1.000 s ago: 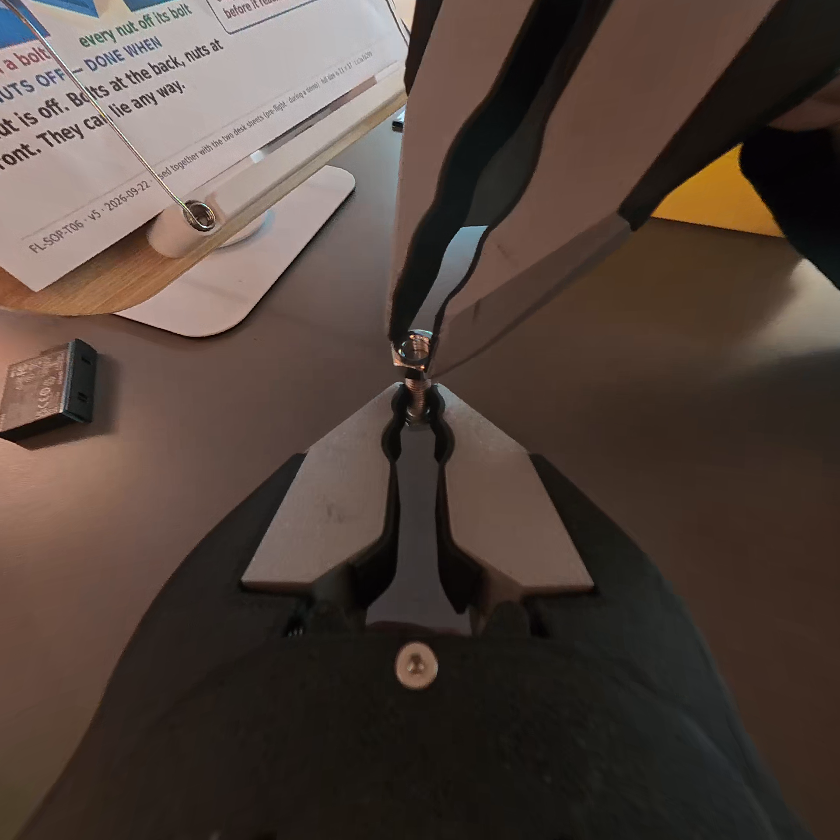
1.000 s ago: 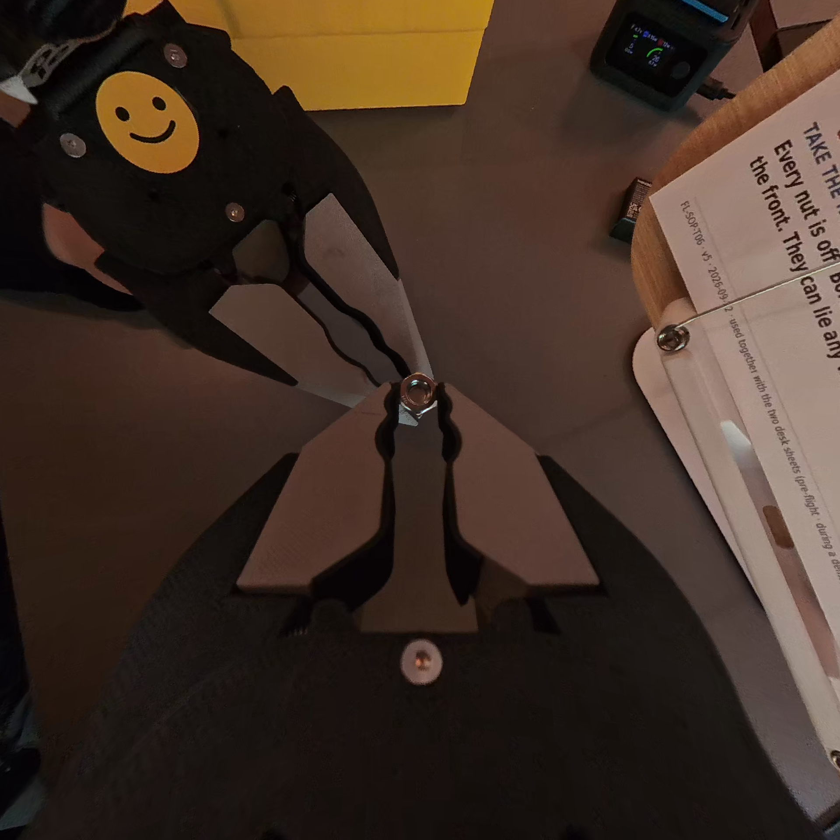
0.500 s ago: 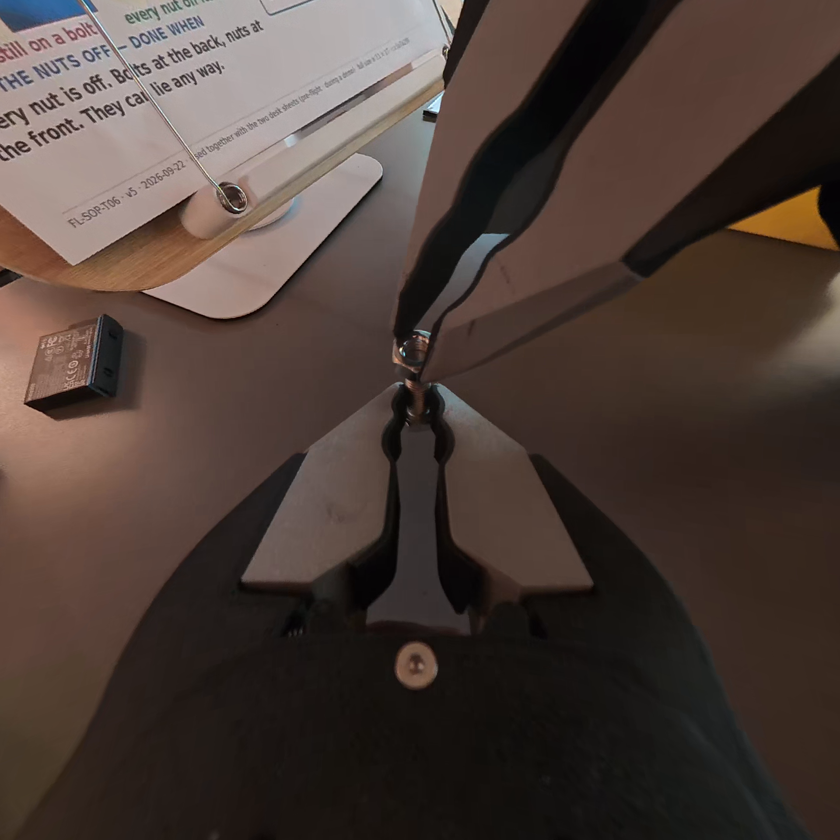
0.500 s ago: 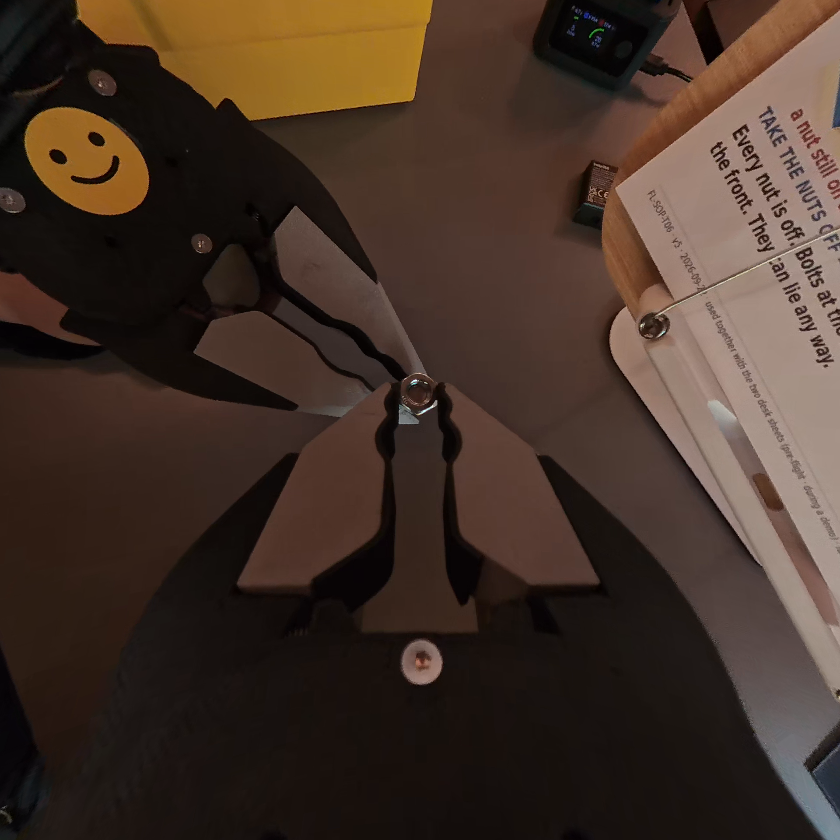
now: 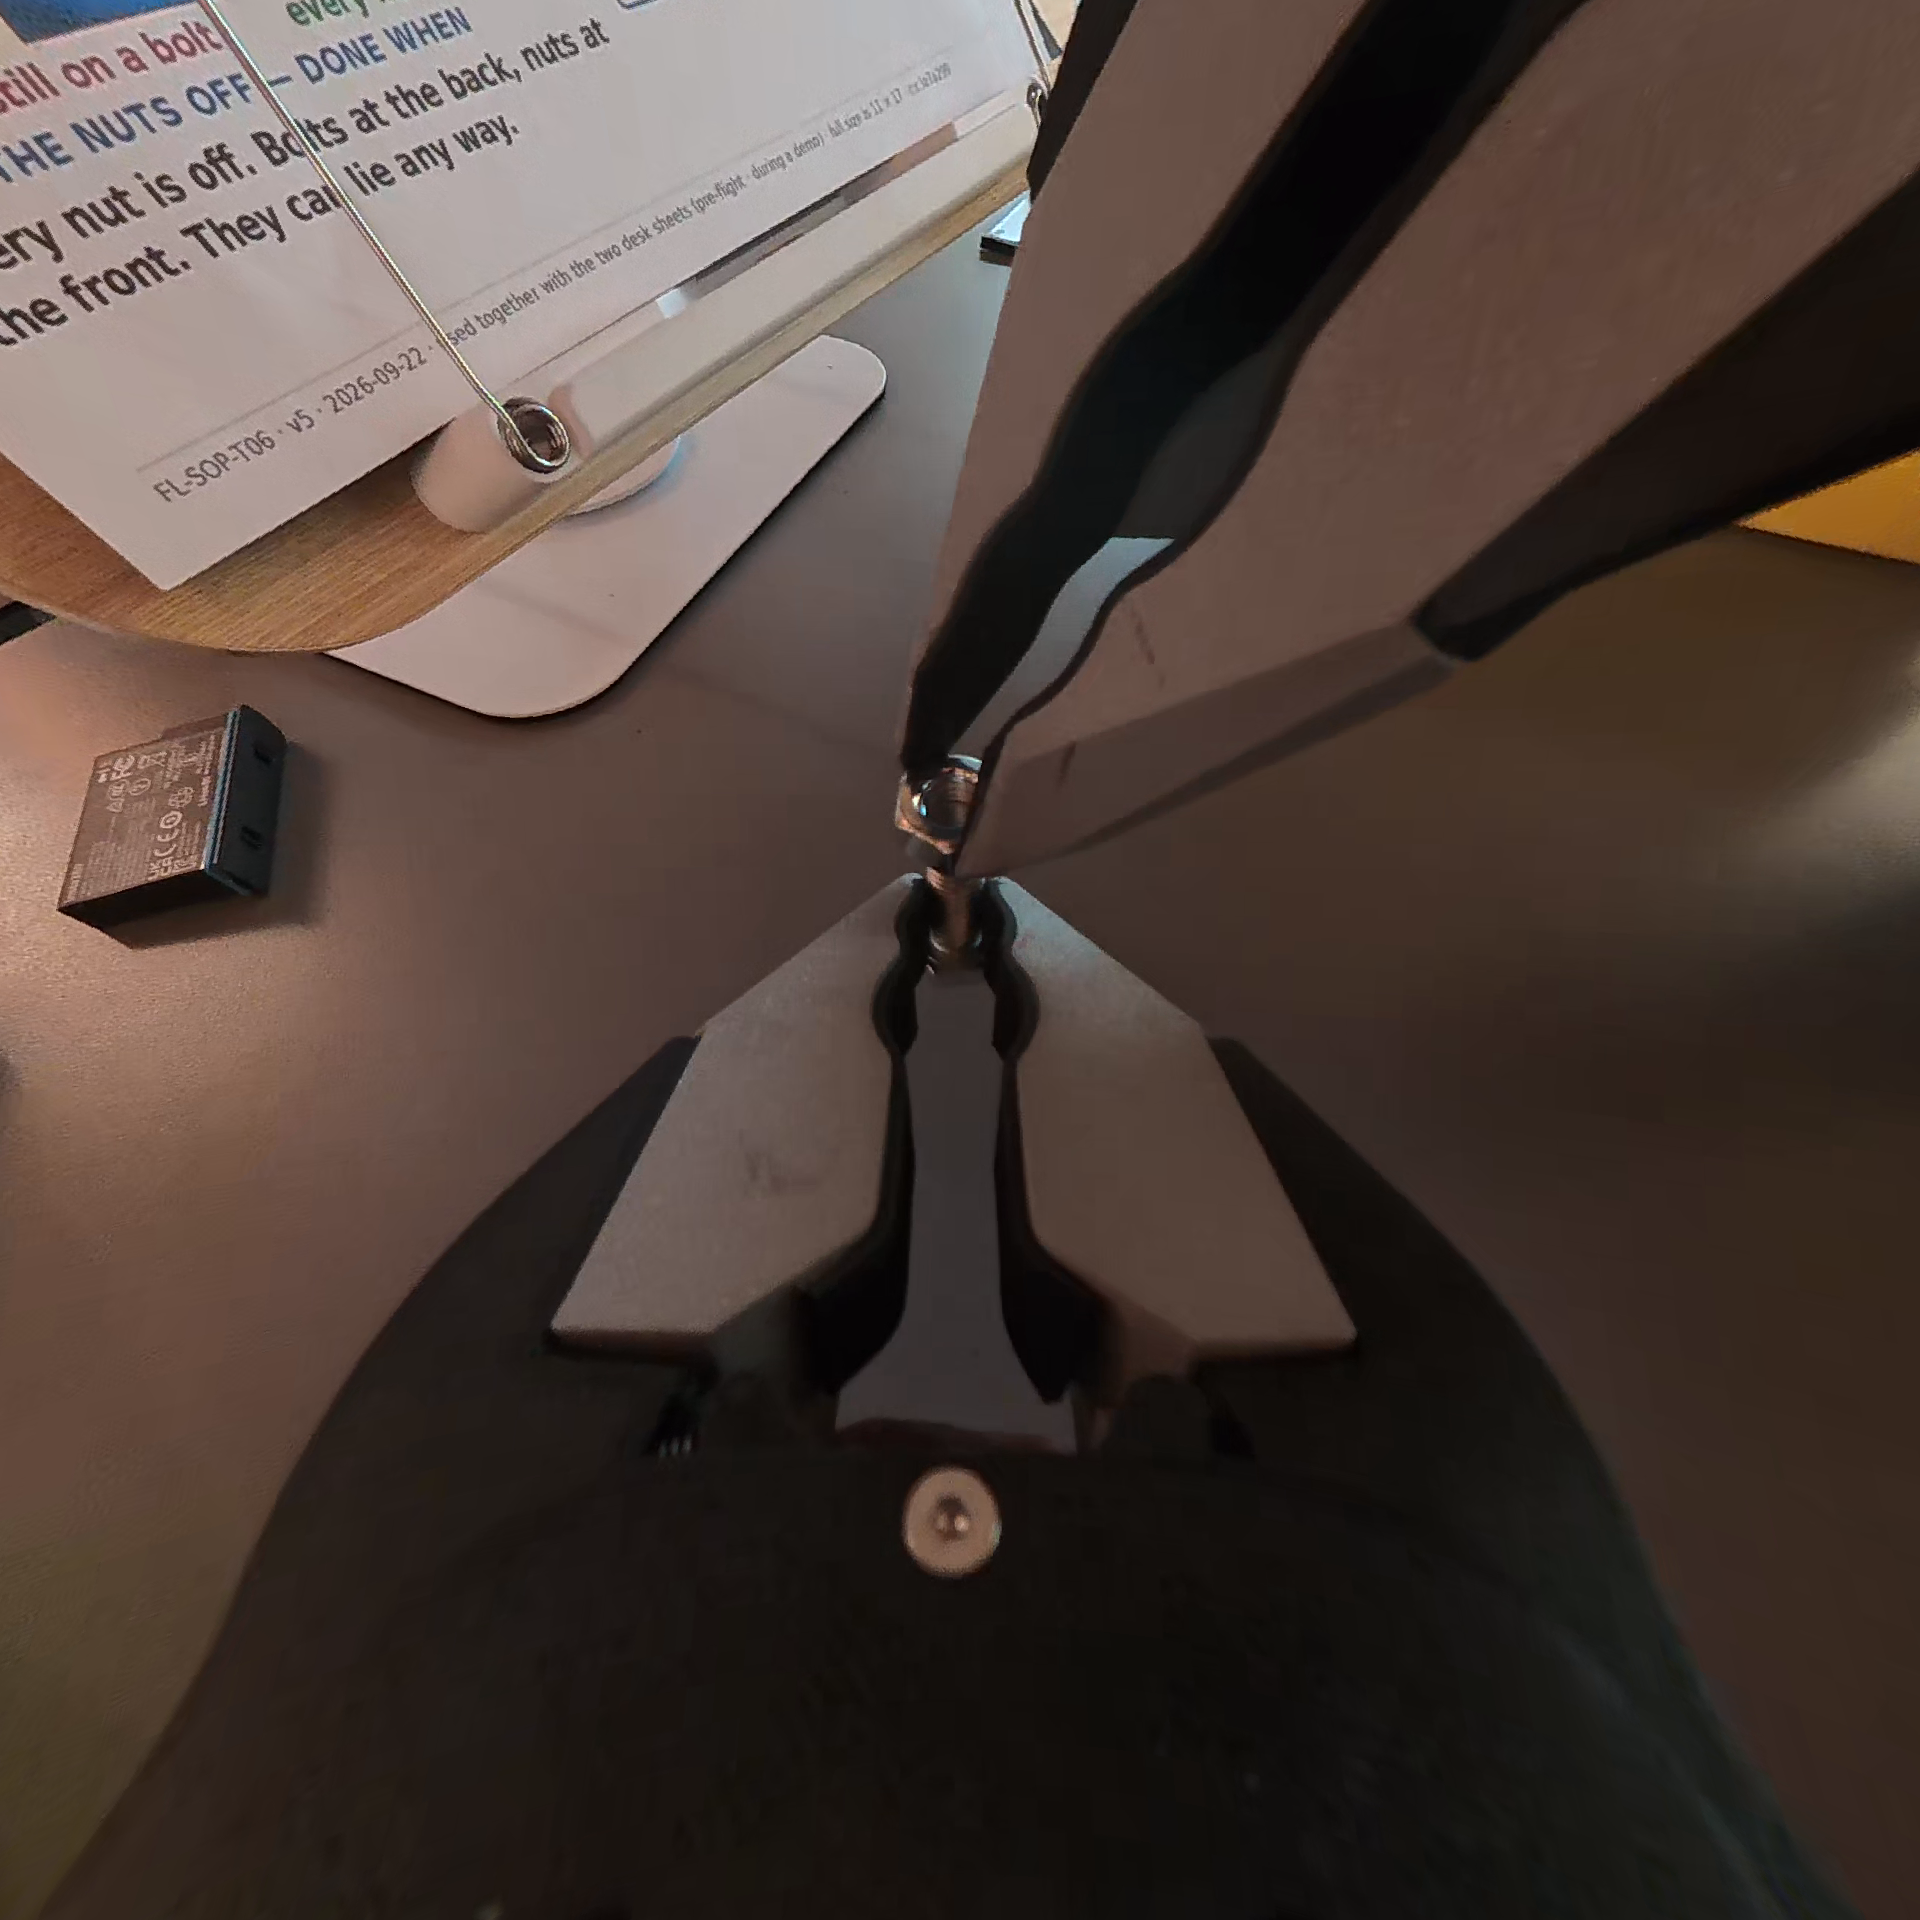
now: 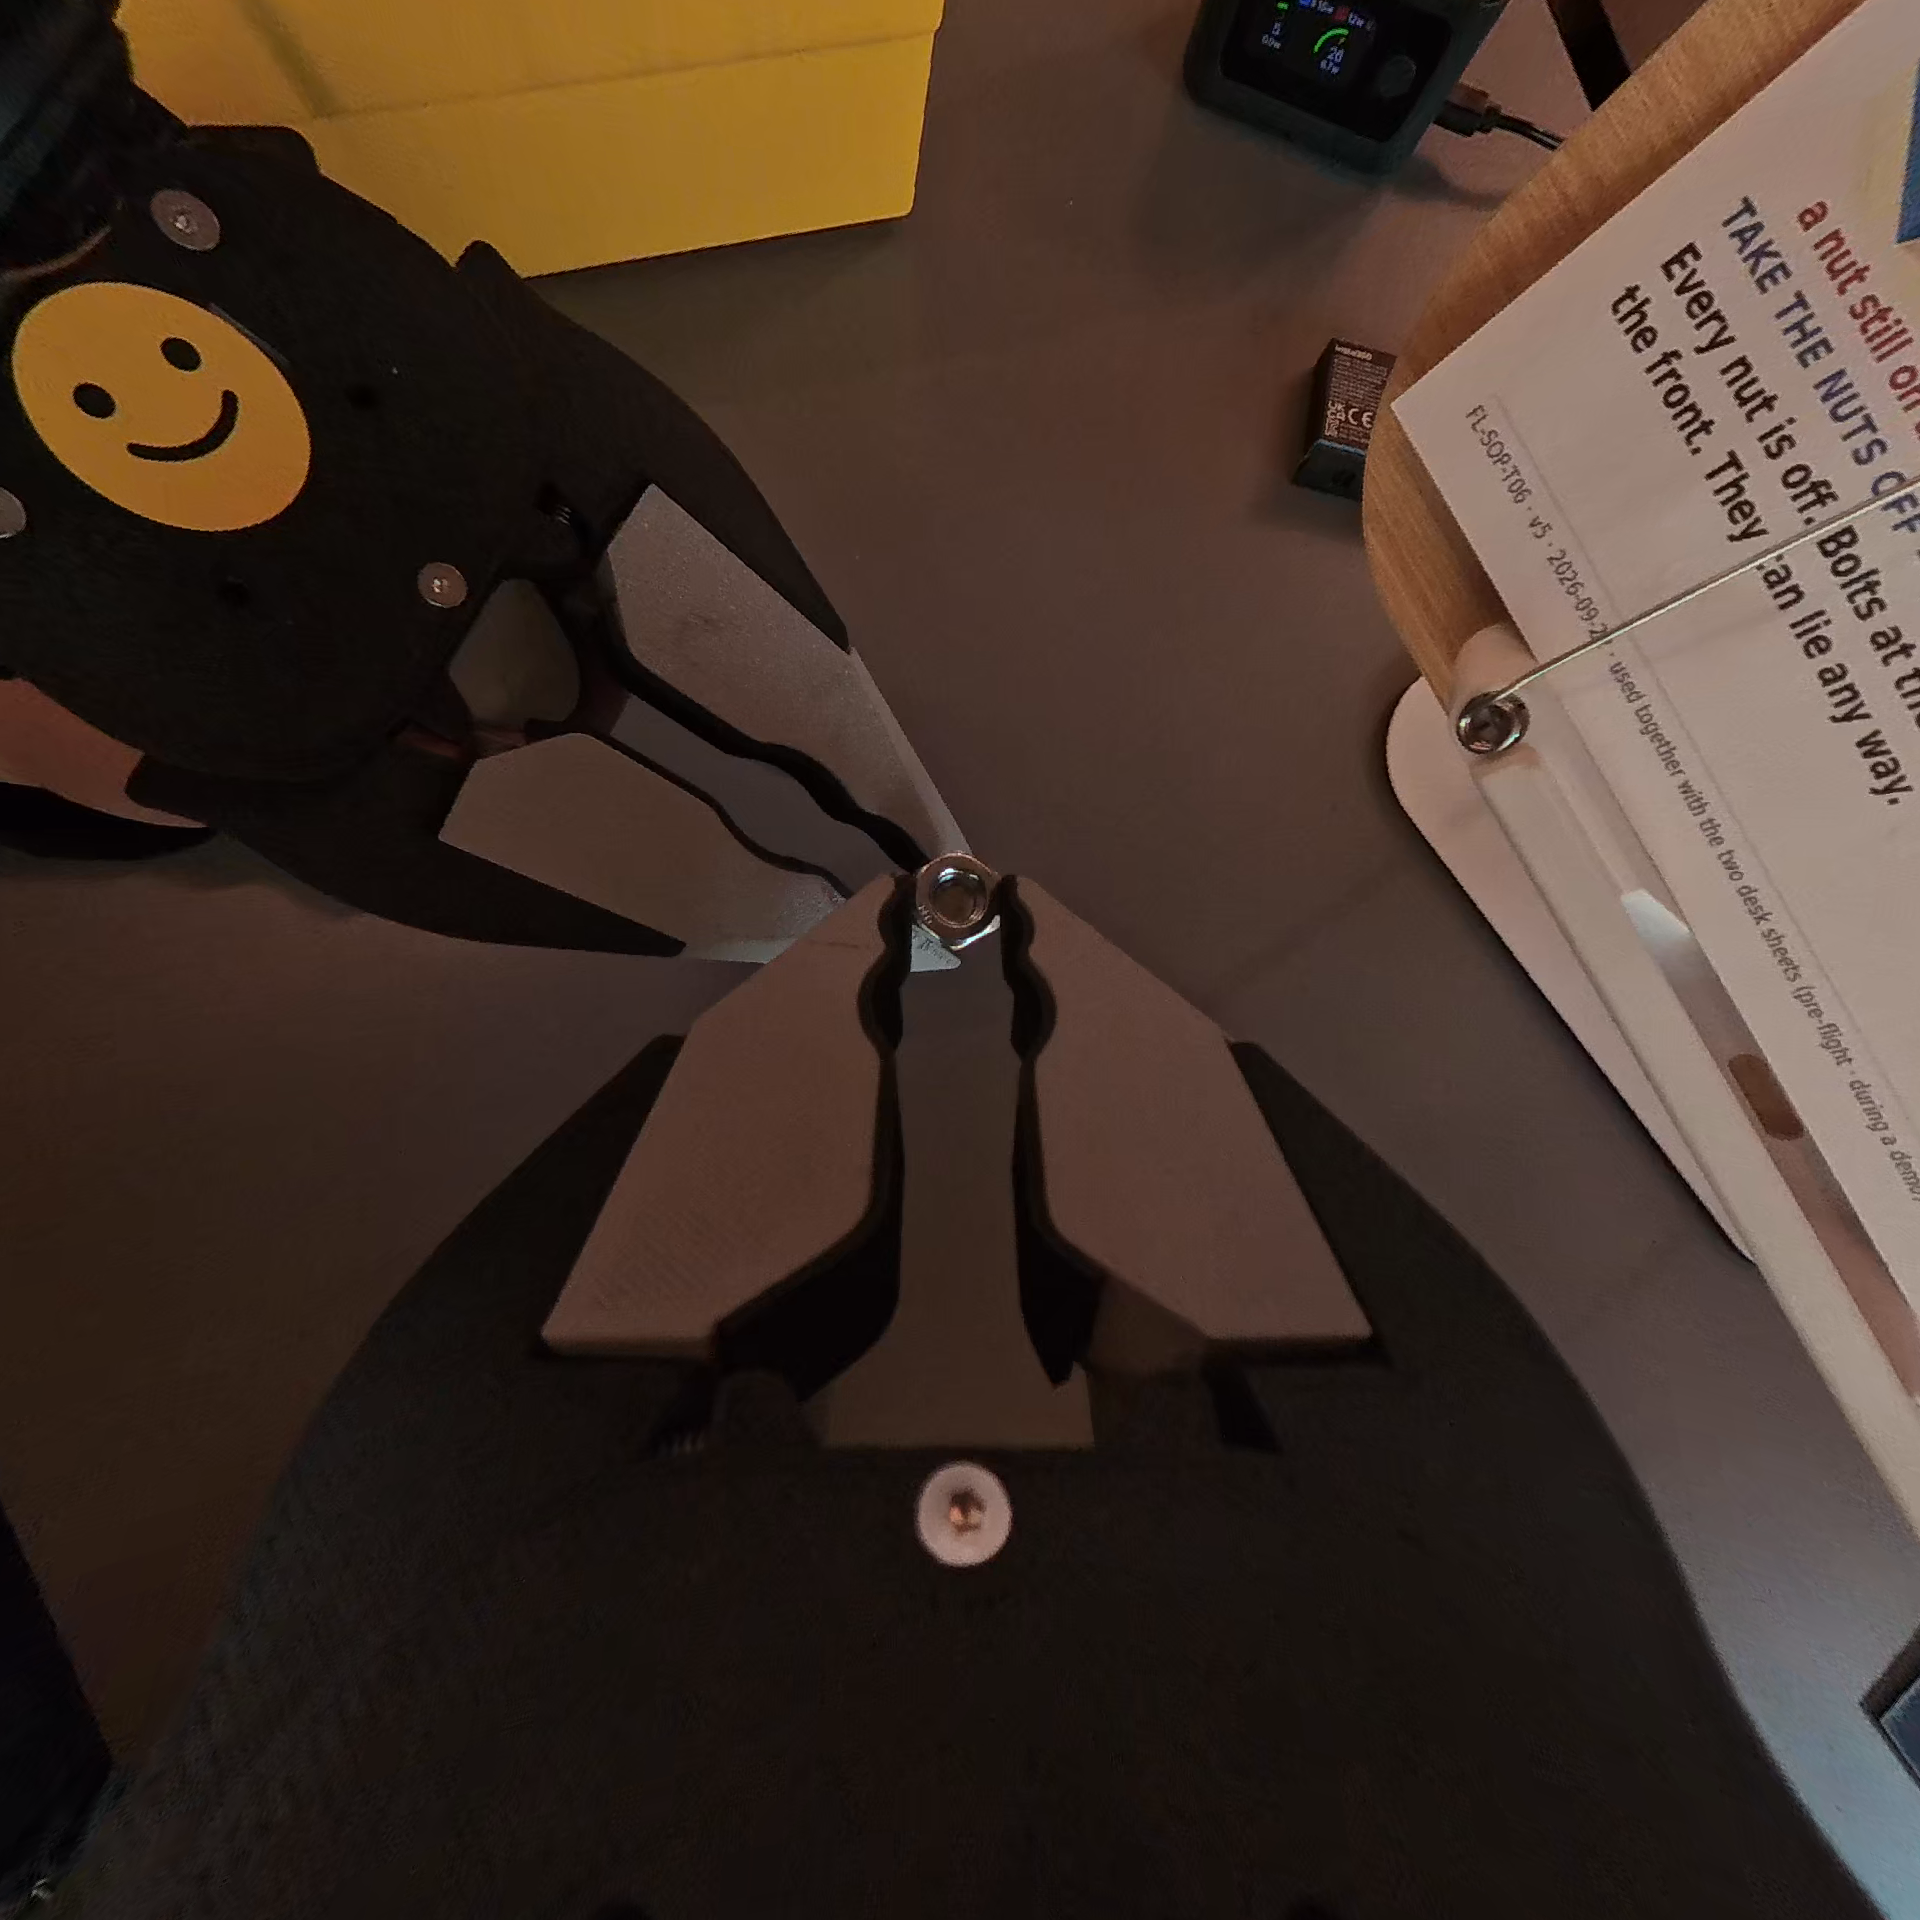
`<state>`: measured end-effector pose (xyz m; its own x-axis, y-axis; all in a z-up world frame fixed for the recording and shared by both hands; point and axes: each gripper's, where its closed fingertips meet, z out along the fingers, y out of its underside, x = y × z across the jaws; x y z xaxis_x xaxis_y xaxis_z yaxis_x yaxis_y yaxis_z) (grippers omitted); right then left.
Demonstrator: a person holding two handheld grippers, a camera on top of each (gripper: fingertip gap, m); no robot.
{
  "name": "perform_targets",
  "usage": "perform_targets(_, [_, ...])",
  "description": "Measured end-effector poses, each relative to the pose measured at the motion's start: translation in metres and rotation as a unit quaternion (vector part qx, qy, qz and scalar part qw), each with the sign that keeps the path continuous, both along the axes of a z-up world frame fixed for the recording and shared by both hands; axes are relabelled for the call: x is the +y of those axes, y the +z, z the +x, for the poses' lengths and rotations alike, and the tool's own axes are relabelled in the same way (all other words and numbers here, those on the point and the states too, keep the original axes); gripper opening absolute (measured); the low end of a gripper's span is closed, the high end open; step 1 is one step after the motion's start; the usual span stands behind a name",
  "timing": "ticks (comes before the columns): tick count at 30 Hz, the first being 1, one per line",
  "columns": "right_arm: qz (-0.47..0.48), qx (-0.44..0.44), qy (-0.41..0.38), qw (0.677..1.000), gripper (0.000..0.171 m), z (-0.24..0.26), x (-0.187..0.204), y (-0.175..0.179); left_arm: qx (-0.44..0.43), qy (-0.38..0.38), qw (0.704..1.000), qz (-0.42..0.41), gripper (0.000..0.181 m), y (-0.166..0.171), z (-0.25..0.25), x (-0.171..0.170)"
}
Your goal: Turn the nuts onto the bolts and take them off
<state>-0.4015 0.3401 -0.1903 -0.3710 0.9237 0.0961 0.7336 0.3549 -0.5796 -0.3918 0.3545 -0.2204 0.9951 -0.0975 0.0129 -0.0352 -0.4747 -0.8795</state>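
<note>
Gripping the threaded shank of a small bolt (image 5: 948, 920) between its tips, the left gripper (image 5: 951, 935) has its fingers (image 5: 810, 1101) clenched, holding the bolt above the dark tabletop (image 5: 416, 1039). The right gripper (image 6: 956, 914) meets it tip to tip, its own fingers (image 6: 748, 1143) clamped on a shiny hex nut (image 6: 954, 902) that sits on the free end of the bolt. In the left wrist view the nut (image 5: 935, 808) shows just beyond the left gripper's tips, pinched at the end of the right gripper's pale fingers (image 5: 1299, 468), which come down from the upper right. In the right wrist view the nut faces the camera with its round hole showing, and the left gripper (image 6: 914, 873) reaches in from the left, its black body bearing a yellow smiley sticker (image 6: 161, 410). How far the nut is threaded on cannot be told. A wooden document stand (image 5: 260, 613) on a white base (image 5: 623, 582) holds a printed sheet (image 5: 416, 208) under a wire clip (image 5: 530, 431) to the upper left of the left view. A small black battery (image 5: 177, 821) lies flat on the tabletop near that base. A yellow box (image 6: 571, 114) and a small dark device with a lit screen (image 6: 1320, 73) sit at the far side in the right wrist view.
</note>
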Motion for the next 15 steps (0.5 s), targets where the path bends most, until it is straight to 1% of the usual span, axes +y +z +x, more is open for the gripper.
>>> perform_targets(15, [0.014,0.003,0.004,1.0,0.014,0.0002,0.0015,-0.0001,-0.005,-0.002,1.0,0.005,0.007,0.0019,-0.0001,0.0002])
